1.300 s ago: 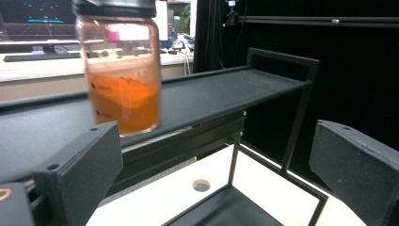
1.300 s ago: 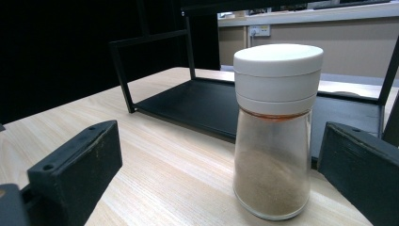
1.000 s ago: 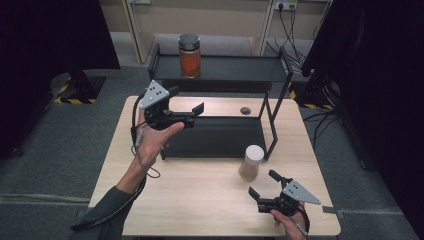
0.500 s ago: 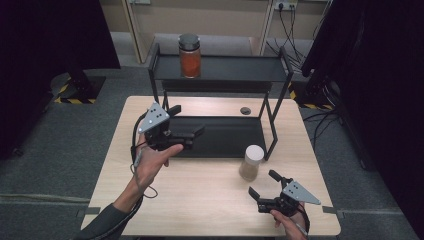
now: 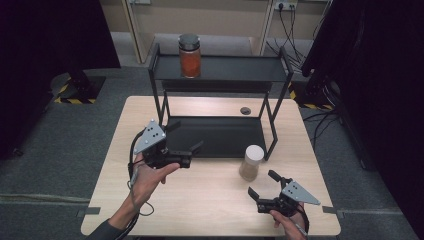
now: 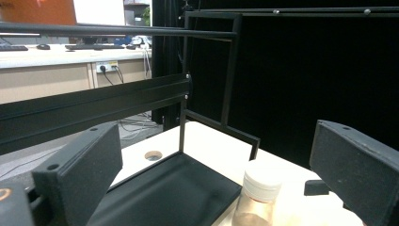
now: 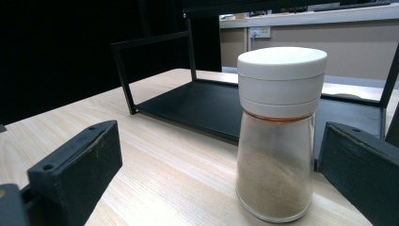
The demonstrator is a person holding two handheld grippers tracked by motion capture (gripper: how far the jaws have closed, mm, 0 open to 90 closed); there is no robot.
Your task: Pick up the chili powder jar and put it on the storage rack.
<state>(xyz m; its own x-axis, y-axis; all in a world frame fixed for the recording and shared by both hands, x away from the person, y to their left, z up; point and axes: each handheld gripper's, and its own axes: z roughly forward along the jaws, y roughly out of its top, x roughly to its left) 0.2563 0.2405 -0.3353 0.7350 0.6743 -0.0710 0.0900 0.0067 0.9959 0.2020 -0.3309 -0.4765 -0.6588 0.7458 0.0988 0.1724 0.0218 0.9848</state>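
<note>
left gripper (image 5: 187,148) held above table (image 5: 210,200) at front edge of black rack (image 5: 220,75), jaws spread, nothing between. right gripper (image 5: 264,188) low near table's front right corner, jaws apart, empty; hand cut off by frame bottom. white-capped spice jar (image 5: 251,162) upright on table, just beside rack's front right leg, brown powder inside. orange-filled jar (image 5: 189,56) on rack's top shelf; label unreadable.

Matt pale wood-grain table (image 5: 210,200), matt black metal rack (image 5: 220,70), clear shaker (image 7: 277,136) with smooth white cap.
</note>
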